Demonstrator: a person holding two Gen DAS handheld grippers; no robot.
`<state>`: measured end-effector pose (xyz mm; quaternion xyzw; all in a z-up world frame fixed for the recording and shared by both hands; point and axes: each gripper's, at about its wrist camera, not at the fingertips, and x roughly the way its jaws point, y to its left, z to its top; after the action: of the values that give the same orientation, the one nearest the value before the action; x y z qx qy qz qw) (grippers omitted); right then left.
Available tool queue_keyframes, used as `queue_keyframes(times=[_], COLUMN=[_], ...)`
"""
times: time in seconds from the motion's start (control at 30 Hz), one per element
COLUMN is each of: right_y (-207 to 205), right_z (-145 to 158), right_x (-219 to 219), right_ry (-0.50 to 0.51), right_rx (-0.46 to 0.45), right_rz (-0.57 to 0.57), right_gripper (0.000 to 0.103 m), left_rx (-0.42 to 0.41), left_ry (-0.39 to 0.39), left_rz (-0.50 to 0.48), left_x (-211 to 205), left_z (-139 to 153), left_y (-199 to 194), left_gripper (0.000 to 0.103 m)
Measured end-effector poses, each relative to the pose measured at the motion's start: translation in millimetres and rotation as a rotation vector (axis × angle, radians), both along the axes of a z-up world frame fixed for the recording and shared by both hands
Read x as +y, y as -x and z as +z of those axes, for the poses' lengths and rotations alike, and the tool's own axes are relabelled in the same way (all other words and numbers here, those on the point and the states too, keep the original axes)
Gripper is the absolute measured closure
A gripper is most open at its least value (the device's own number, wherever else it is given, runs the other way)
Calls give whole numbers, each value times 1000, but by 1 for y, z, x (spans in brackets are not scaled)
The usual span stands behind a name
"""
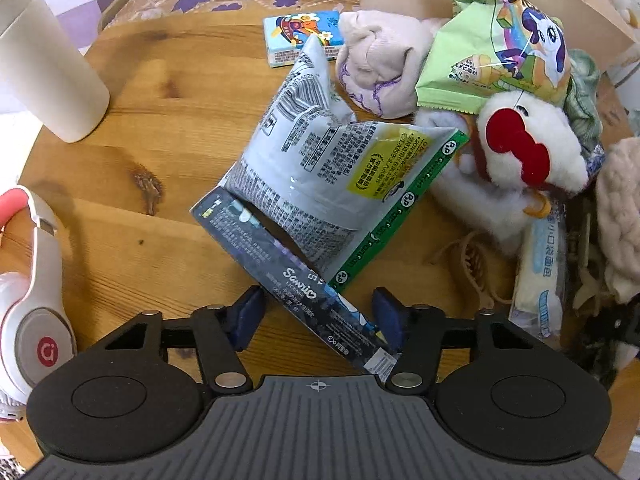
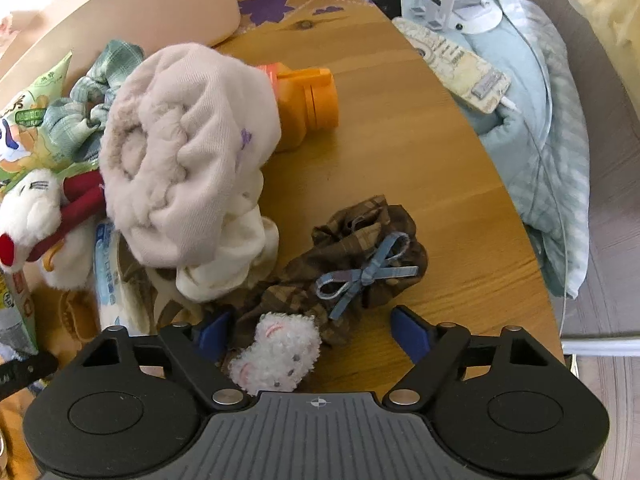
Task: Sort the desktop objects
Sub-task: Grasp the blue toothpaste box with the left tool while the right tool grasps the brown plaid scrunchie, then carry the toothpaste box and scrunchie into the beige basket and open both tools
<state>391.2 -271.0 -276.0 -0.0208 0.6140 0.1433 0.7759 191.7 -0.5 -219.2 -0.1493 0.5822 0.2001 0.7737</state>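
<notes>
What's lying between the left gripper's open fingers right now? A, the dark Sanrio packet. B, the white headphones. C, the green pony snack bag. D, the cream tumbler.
A: the dark Sanrio packet runs diagonally through the gap of the left gripper, whose jaws stand apart and are not clamped on it.

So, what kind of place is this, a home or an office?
Most likely a home, perhaps a bedroom: a round wooden table cluttered with snack bags, a plush toy and rolled socks, with a quilt beside it.

Bare wooden table (image 1: 168,92) left of the packet pile (image 1: 332,168) (cream tumbler (image 1: 44,68) beyond).
</notes>
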Motion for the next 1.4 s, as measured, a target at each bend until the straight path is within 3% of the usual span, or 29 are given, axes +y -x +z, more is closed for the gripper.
queue_keyframes(times=[0.17,0.2,0.23,0.37,0.4,0.5,0.7,0.9,1.07,1.23,1.4], right_y=[0,1,2,4,5,8,14,8,-6,-31,-58], right_z=[2,3,3,4,5,11,35,66,96,124,147], right_x=[4,4,4,-1,-2,-8,-23,-28,-29,-23,-4], right_ry=[7,3,2,-24,-33,-52,-88,-136,-172,-202,-224], right_rx=[-50,-54,-61,-56,-46,-38,-84,-152,-243,-313,-393], right_rz=[32,32,31,26,21,7,36,82,98,119,155], right_gripper=[41,45,56,59,68,73,73,73,73,73,73], left_rx=[-13,-14,-16,-22,-21,-17,-68,-137,-219,-340,-407], left_ry=[-5,-3,2,13,14,19,24,-8,-69,-204,-271], left_rz=[-6,-8,-12,-14,-11,10,23,34,2,-68,-120], left_x=[2,2,3,0,4,7,21,39,46,37,33], left_z=[4,4,5,6,4,5,25,54,82,123,153], left_y=[9,11,12,19,18,24,42,36,23,-1,-34], left_gripper=[79,80,80,80,80,80,80,80,80,80,80])
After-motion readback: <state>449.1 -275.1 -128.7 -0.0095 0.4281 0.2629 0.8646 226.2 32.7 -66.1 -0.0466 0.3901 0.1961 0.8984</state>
